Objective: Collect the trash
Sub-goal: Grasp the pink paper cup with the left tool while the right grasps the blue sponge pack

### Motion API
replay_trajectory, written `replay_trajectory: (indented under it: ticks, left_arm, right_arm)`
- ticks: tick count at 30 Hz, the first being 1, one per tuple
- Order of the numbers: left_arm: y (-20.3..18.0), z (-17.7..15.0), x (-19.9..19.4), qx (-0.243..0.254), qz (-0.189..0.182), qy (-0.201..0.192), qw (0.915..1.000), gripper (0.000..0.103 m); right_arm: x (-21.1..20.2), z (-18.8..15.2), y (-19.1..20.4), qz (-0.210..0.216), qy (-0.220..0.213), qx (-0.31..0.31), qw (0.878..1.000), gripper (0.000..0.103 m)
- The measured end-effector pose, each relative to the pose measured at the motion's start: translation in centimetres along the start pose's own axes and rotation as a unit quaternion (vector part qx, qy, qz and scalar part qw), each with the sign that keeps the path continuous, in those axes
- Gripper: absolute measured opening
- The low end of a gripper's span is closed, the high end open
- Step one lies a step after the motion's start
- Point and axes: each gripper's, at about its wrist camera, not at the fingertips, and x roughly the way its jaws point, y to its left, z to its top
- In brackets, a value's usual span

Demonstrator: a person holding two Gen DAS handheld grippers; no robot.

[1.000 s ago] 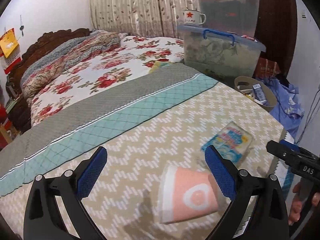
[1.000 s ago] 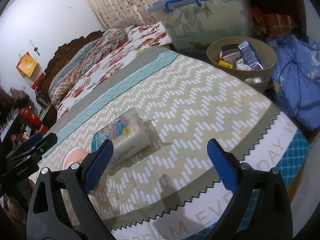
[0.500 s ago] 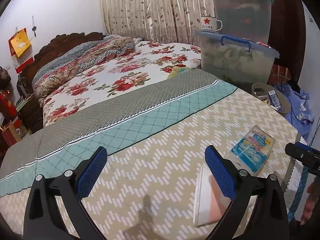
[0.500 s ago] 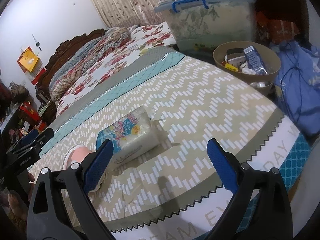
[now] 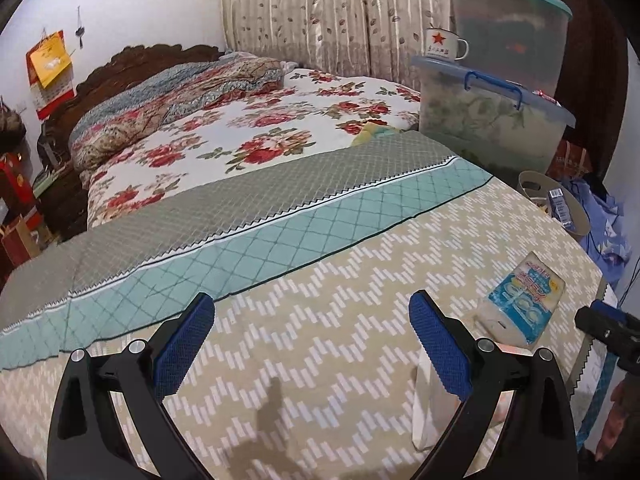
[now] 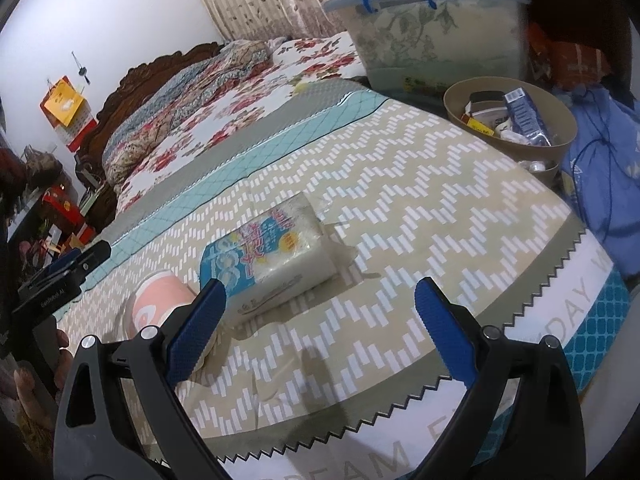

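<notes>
A blue-and-white tissue pack [image 6: 272,256] lies on the zigzag bedspread [image 6: 420,208]; it also shows in the left wrist view [image 5: 524,304]. A pink paper cup [image 6: 156,300] lies on its side just left of the pack, partly hidden behind the right finger in the left wrist view [image 5: 428,412]. A tan trash basket [image 6: 512,120] with several boxes in it stands beyond the bed's edge, also in the left wrist view [image 5: 556,204]. My left gripper [image 5: 312,340] is open and empty above the bedspread. My right gripper [image 6: 320,320] is open and empty, just short of the pack.
Stacked clear storage bins [image 5: 492,116] with an enamel mug [image 5: 440,44] stand at the bed's far right. Blue clothes [image 6: 608,168] lie beside the basket. A floral quilt [image 5: 248,128] and a carved headboard [image 5: 132,60] are behind.
My left gripper has lifted and pulled left, so the cup slid from between its fingers to behind the right finger. The right gripper has moved a little closer to the tissue pack.
</notes>
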Motion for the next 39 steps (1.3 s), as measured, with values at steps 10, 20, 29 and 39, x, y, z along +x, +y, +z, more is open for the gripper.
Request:
replay_trajectory:
  ticks: [10, 20, 29, 39]
  left_arm:
    - [2.1, -1.2, 0.7, -0.055, -0.088, 0.050, 0.9934, 0.066]
    - [0.4, -2.9, 1.6, -0.062, -0.243, 0.113, 0.9614, 0.043]
    - [-1.2, -4.3, 2.3, -0.077, -0.318, 0.148, 0.9334, 0.045]
    - [0.9, -2.9, 0.1, -0.101, -0.297, 0.091, 0.9451, 0.013]
  right_arm:
    - [0.8, -1.2, 3.5, 0.051, 0.036, -0.078, 0.995, 0.055]
    - [1.3, -2.2, 4.7, 0.050, 0.041, -0.099, 0.993, 0.050]
    - [0.8, 0.3, 0.7, 0.020, -0.001, -0.031, 0.999, 0.065]
    - [3.9, 1.7, 2.3, 0.181, 0.091, -0.026, 0.979, 0.064]
